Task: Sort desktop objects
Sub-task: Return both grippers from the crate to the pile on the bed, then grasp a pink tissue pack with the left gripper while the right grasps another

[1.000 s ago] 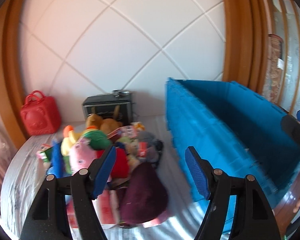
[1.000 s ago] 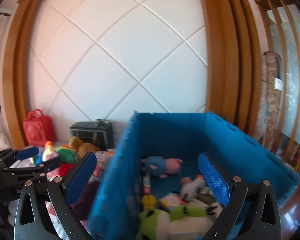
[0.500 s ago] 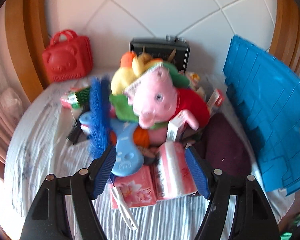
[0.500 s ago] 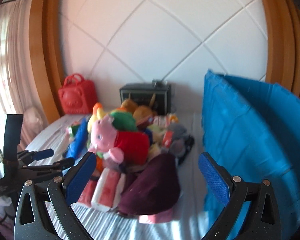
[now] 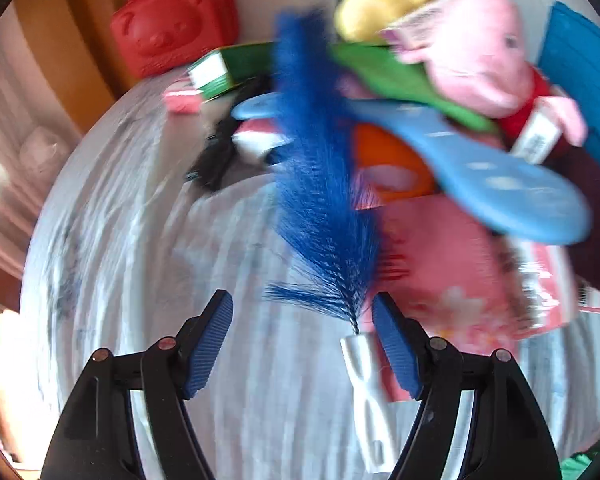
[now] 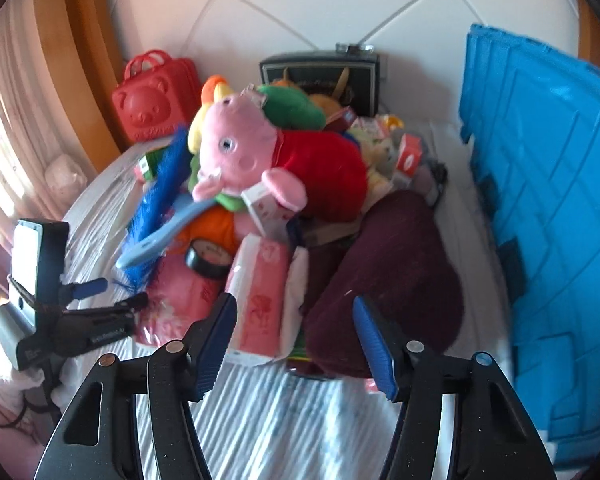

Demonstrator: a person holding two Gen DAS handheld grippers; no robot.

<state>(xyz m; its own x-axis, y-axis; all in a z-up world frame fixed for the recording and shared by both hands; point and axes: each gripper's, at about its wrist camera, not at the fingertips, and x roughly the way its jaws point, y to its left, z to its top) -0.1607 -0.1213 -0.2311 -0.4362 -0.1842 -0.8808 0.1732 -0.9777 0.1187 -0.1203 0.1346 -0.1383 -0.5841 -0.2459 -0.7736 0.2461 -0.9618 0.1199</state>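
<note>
Hovering wide open and empty, the left gripper (image 5: 302, 344) straddled the blue brush (image 5: 324, 184) at the pile's near edge, apparently to grasp it, while the right gripper (image 6: 294, 344) waited open, empty.

We see a white wall (image 6: 300, 4) with diagonal grooves, framed by orange wooden trim (image 6: 80, 60). A pale curtain (image 6: 4, 128) hangs at far left.
</note>
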